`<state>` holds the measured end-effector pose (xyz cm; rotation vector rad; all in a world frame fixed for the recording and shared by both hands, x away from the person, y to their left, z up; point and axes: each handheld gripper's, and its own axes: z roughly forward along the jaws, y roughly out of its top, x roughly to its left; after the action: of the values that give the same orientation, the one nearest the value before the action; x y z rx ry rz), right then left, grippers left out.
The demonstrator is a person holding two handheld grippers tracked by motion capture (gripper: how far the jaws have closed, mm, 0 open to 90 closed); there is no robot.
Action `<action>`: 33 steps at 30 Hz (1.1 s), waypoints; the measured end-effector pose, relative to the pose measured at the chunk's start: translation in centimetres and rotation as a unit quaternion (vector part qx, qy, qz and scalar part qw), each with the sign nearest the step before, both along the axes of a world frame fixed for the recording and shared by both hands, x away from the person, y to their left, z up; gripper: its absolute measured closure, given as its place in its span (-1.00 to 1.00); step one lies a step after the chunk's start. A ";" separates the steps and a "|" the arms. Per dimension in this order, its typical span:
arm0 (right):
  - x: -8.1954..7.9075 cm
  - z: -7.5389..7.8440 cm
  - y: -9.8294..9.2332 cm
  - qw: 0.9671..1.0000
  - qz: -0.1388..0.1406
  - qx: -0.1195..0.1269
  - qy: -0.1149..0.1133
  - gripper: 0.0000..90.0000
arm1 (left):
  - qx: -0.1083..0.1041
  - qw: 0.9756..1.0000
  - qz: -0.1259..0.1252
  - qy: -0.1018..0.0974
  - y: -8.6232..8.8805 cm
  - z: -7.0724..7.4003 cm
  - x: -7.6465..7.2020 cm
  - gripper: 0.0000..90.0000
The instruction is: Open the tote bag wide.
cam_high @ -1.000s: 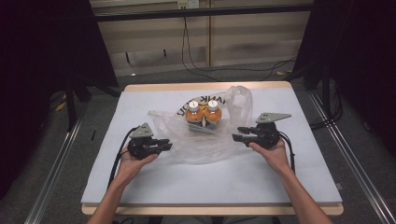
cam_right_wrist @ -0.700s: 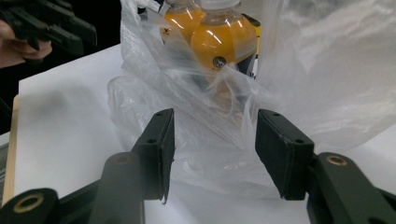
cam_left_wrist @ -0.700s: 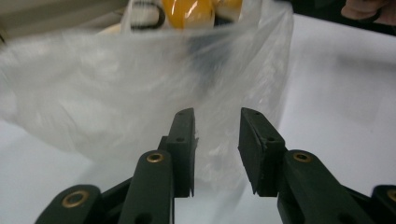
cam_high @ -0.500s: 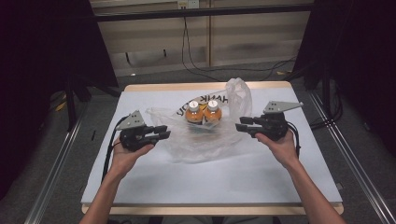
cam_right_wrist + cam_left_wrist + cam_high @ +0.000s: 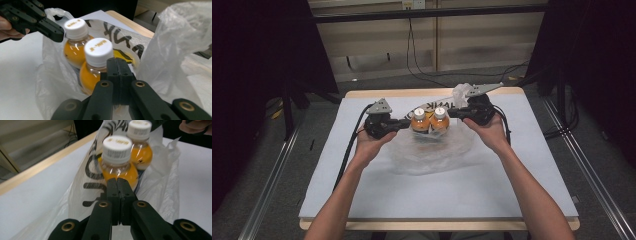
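Two small bottles of orange drink with white caps, one on the left (image 5: 418, 120) and one on the right (image 5: 440, 119), stand side by side inside a thin clear plastic bag (image 5: 432, 155) with black lettering. My left gripper (image 5: 406, 123) is at the bag's left edge, next to the left bottle (image 5: 117, 162). Its jaws have just been closing and now meet, with bag film pinched between them (image 5: 117, 187). My right gripper (image 5: 452, 113) is by the right bottle (image 5: 96, 62). It has likewise just closed on bag film (image 5: 117, 67), and a bunched part of the bag stands up beside it.
A pale mat (image 5: 362, 190) covers the wooden table (image 5: 377, 94), and the slack bag spreads toward the person. Cables trail from both grippers and across the floor behind. Dark stands flank the table.
Both hands have risen and moved away from the person and inward to the bottles. Both pairs of jaws have closed on the bag's edges, and the bag is gathered up around the bottles.
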<state>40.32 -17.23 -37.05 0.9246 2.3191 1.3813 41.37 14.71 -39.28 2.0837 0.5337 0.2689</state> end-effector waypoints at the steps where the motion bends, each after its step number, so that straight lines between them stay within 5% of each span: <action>1: 0.3 -0.3 0.1 1.000 -0.004 -0.005 0.004 1.00 | 0.013 1.000 0.009 -0.002 -0.1 -0.4 0.2 1.00; 4: 0.8 -1.2 0.1 1.000 -0.012 -0.013 0.022 1.00 | 0.001 1.000 0.012 0.018 0.3 -1.2 0.7 0.98; 5: 1.1 -2.5 0.2 0.998 -0.026 -0.038 0.034 1.00 | 0.000 0.999 0.017 0.033 0.7 -2.0 1.0 0.98; 11: 1.7 -4.8 0.2 0.995 -0.027 -0.063 0.067 1.00 | 0.050 0.998 0.004 0.038 -0.5 -3.9 1.1 0.96; 18: 2.3 -5.9 0.3 0.993 -0.012 -0.096 0.074 1.00 | 0.064 0.996 0.004 0.054 -0.9 -5.9 1.4 0.96; 20: 2.7 -7.0 0.1 0.989 -0.014 -0.125 0.082 1.00 | 0.110 0.993 -0.010 0.045 -1.3 -6.4 1.2 0.93; 26: 3.2 -8.3 0.5 0.983 -0.016 -0.153 0.105 1.00 | 0.159 0.986 -0.028 0.036 -2.0 -7.1 1.0 0.93; 27: 3.5 -8.6 0.5 0.983 -0.007 -0.157 0.089 1.00 | 0.161 0.986 -0.023 0.035 -2.1 -7.3 0.8 0.92; 29: 3.7 -9.0 0.5 0.982 -0.003 -0.168 0.088 1.00 | 0.183 0.982 -0.024 0.035 -2.0 -7.7 0.7 0.93; 33: 3.8 -9.4 0.3 0.978 -0.014 -0.177 0.107 1.00 | 0.157 0.986 -0.010 0.057 -1.2 -8.0 1.0 0.94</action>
<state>44.08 -16.96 -46.50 1.0262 2.5834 0.8473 42.38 13.54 -47.24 2.4213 0.5669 0.2343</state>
